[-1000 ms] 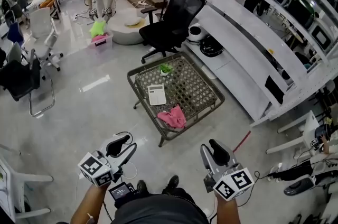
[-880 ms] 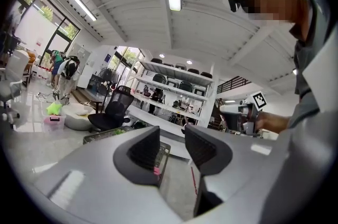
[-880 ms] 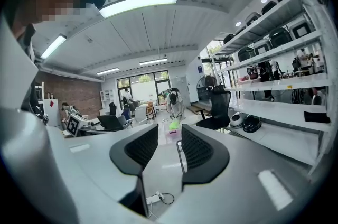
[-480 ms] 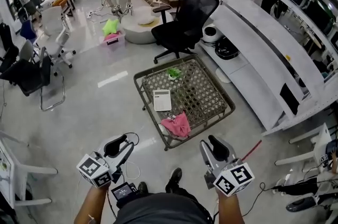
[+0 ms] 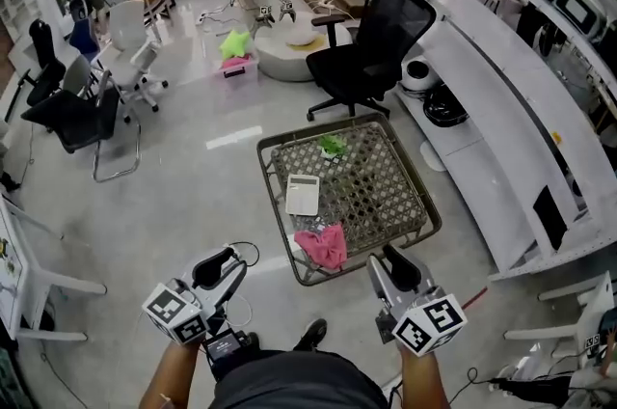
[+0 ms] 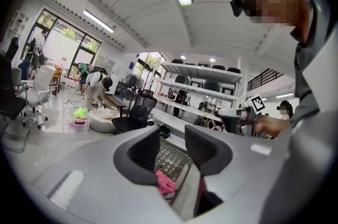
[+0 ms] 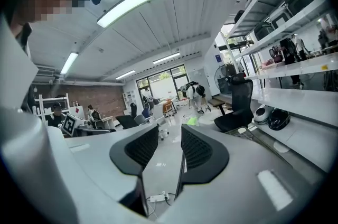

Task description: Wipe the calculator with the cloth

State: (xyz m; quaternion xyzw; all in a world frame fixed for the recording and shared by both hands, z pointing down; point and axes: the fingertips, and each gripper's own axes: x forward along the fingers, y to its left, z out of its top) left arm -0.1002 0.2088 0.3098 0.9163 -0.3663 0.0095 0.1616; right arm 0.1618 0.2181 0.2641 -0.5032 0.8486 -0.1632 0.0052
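Left gripper (image 5: 224,260): held in the person's left hand, low in the head view. In its own view (image 6: 171,146) the jaws stand a little apart with nothing clamped between them. Through the gap, well ahead of the jaws, show a piece of the pink cloth (image 6: 165,182) and the woven top of the low table (image 6: 171,157)

Right gripper (image 5: 397,264): held in the person's right hand, level with the left one. In its own view (image 7: 169,146) the jaws are likewise slightly apart and hold nothing. Only floor and a white power strip (image 7: 157,197) show through the gap

Cloth (image 5: 324,245): bunched at the near edge of the table (image 5: 424,233), ahead of both pairs of jaws and between their two lines. Neither gripper touches it

Calculator (image 5: 303,195): white, lying flat on the table top, further ahead of the jaws than the cloth and slightly to its left. It appears to lie just clear of the cloth, though the head view is too small to be sure. It is well apart from both grippers

Other items: a small green object (image 5: 333,145) sits at the table's far side, beyond the calculator. A black office chair (image 5: 371,50) stands beyond the table
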